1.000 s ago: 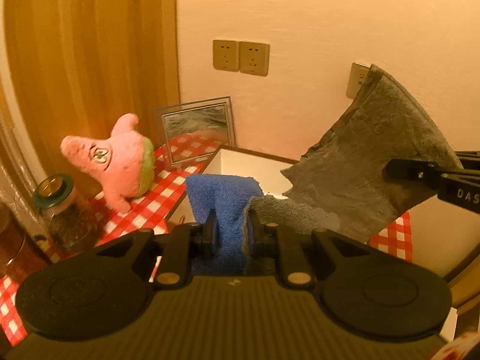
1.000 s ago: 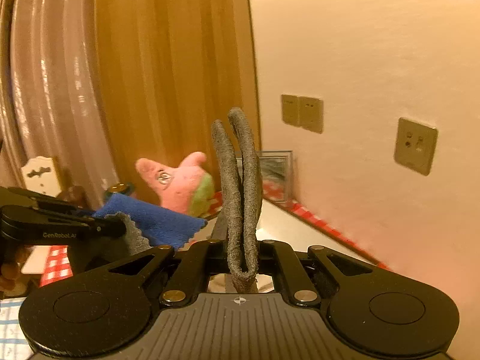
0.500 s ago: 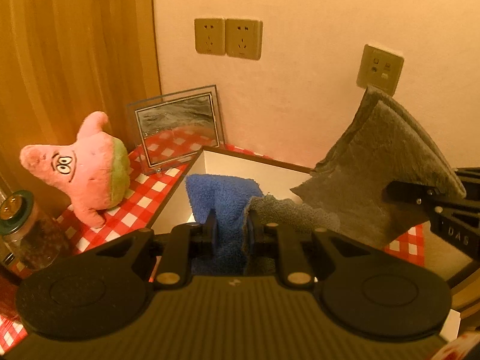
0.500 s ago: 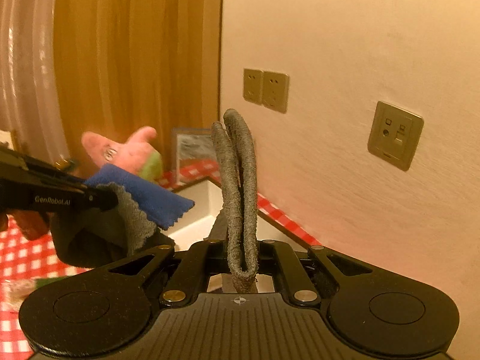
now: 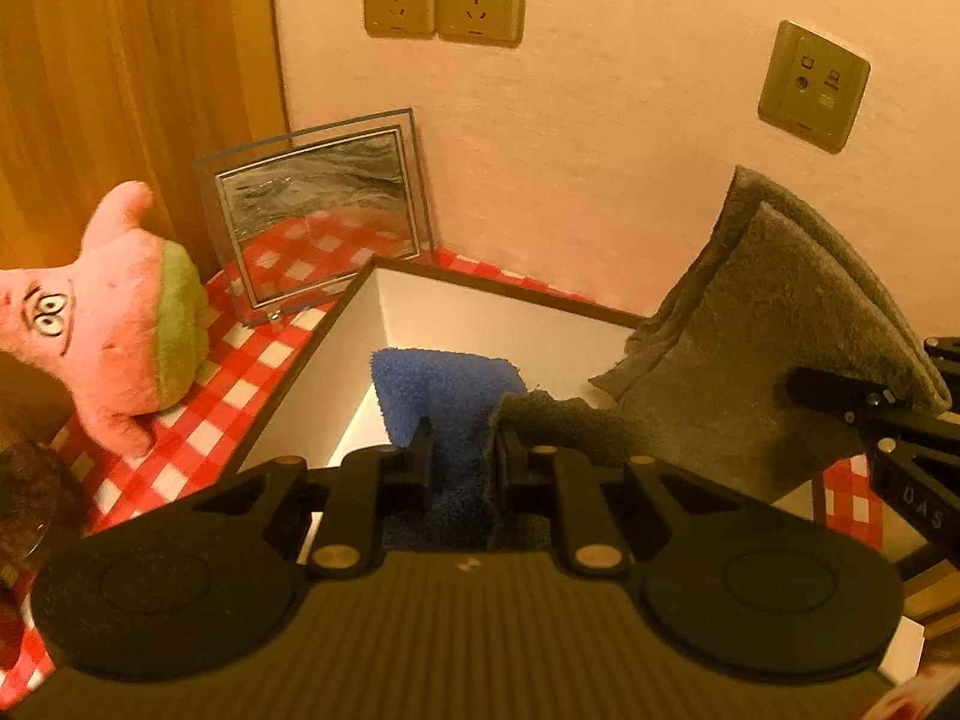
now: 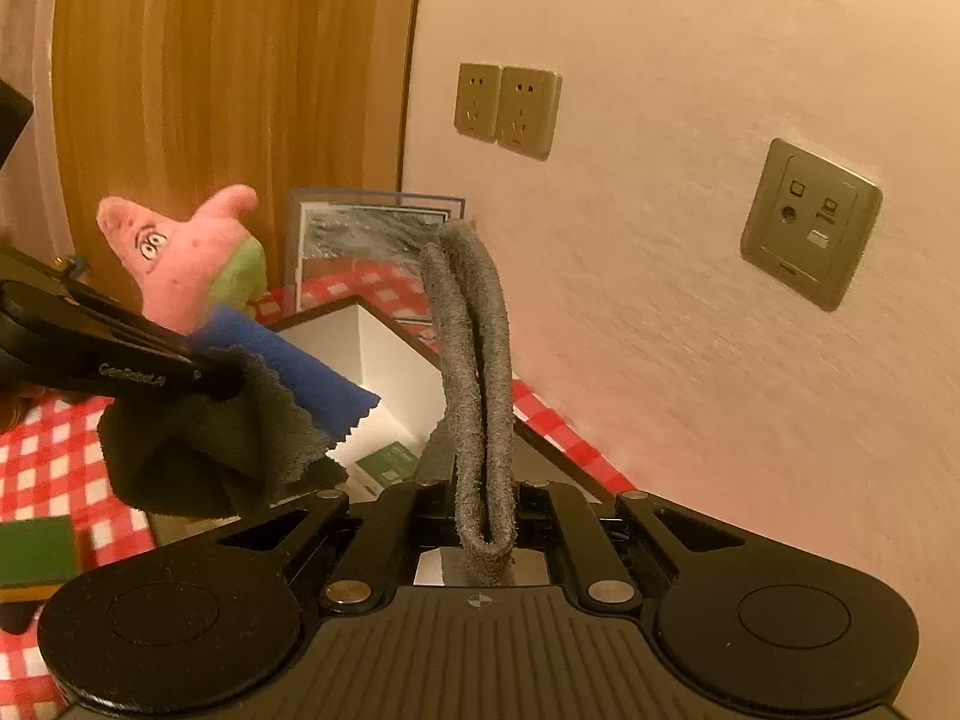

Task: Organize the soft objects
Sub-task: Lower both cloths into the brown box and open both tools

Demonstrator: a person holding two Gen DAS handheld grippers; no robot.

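You have both cloths up in the air over the white box [image 5: 480, 312] — the left hand-held gripper [image 5: 461, 450] is clamped on a blue cloth [image 5: 447, 387] together with a corner of the grey cloth [image 5: 768, 348], and the right hand-held gripper [image 6: 483, 492] is pinched tight on a folded edge of that same grey cloth [image 6: 474, 372], which stands up between its fingers. So the grey one spans between your two hands, above the open box on the red-checked surface [image 5: 198, 438].

To do this well, I'd say keep the two grippers level and just near each other, so the fold stays neat and doesn't sag open. Bring the bundle down inside the box walls, not across the rim, and lower the hanging end first so it lies flat on the bottom. Let go only once the fabric rests there — one side, then the other — or it may spring back out.

Watch the picture frame [image 5: 318, 222] leaning against the wall just behind the box, and the pink starfish plush [image 5: 114, 312] on the surface to the left; both look easy to knock with a wide swing
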